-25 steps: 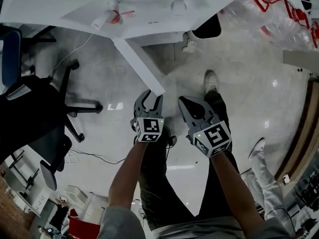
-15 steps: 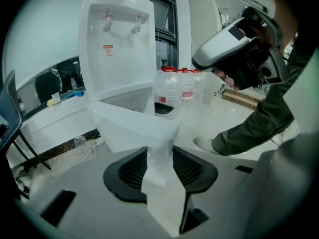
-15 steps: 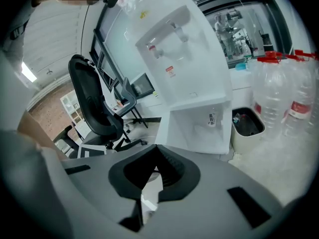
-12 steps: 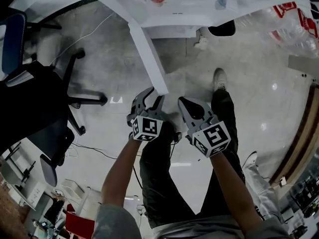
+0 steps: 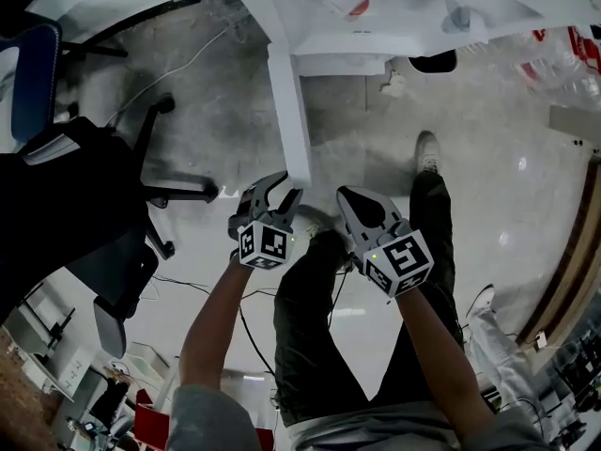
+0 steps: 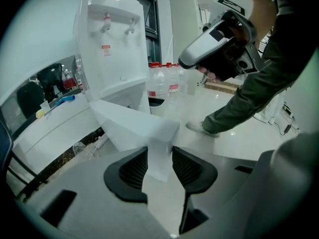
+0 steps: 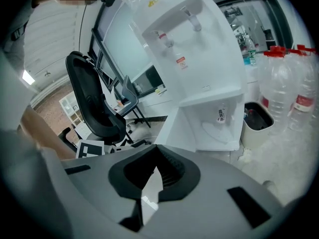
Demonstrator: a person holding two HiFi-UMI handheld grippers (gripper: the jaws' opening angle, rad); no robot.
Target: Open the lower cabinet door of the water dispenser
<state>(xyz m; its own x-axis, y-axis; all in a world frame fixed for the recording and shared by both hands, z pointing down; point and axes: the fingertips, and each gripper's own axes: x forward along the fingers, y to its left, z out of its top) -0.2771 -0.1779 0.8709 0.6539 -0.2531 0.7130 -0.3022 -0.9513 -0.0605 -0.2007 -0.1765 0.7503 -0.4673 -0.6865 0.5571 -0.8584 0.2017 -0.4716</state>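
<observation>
Across the pale floor (image 5: 526, 186), open room runs to the right of the person's legs (image 5: 319, 336). A black office chair (image 5: 84, 195) crowds the left side, well apart from the white water dispenser (image 5: 394, 36) at the top of the head view. Its lower cabinet door (image 5: 291, 111) stands swung wide open, a plain white slab reaching out from the cabinet toward the two tongs, with its free end just beside the left gripper (image 5: 285, 187). Clear water bottles (image 5: 563, 54) with red marks stand to the right of the dispenser, and a small bin (image 5: 432, 61) sits between them and it. Only the right gripper view shows the open cabinet (image 7: 214, 123) behind the door, white inside with a small label (image 7: 220, 115). Only the left gripper view shows the door's squared end edge close up. There the left gripper's jaws stand part-way apart and have just been closing. The door's end edge shows in the gap, and the pads (image 6: 134, 166) flank it closely without a plain squeeze. The right gripper (image 5: 349, 198) hangs beside the left, near the door's end, its jaws drawn together on nothing.
</observation>
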